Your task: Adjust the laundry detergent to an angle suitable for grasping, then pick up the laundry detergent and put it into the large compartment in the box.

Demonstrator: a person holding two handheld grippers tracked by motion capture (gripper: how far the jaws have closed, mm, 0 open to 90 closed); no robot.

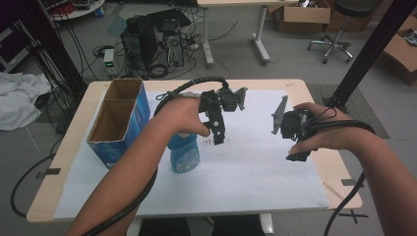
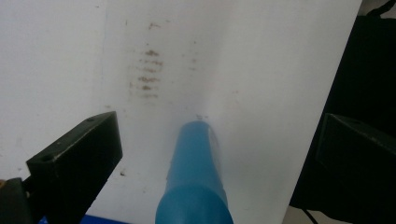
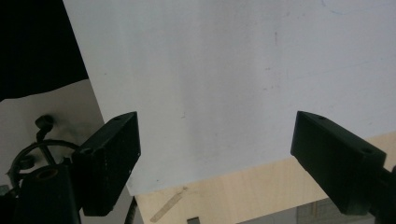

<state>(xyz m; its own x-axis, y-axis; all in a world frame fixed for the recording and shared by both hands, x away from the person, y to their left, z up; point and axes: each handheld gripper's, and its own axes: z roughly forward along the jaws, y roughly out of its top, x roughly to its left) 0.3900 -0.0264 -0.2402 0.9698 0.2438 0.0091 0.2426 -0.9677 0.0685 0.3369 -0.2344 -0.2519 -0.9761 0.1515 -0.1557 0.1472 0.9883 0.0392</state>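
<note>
The left claw (image 1: 218,132) hangs at the middle of the high view, its black jaws pointing down at the white sheet (image 1: 255,167) that covers the counter (image 1: 317,98). In the left gripper view its jaws stand wide, one at the lower left of the frame and one at the right edge, and the blue bottle (image 2: 194,182) rises from the bottom centre between them, with neither jaw touching it. A patch of brown smudges (image 2: 148,72) marks the sheet in the upper middle of that frame, beyond the bottle's top.

In the high view the blue bottle (image 1: 184,152) stands upright on the sheet just left of centre, partly under the person's left hand (image 1: 184,118) and just beside the left claw. The same dark smudges (image 1: 211,143) lie on the sheet right by the claw's tips.

The right claw (image 1: 295,147) is at the right of the high view, held in the person's right hand (image 1: 324,135) above the right part of the sheet, well apart from the bottle. In the right gripper view its jaws are spread wide at the lower left and lower right of the frame, with nothing between them but the sheet and, lower down, a bare strip of the pale wooden counter (image 3: 233,196).

A blue cardboard box (image 1: 120,120) with two open compartments stands on the counter at the left of the high view, near the bottle.
</note>
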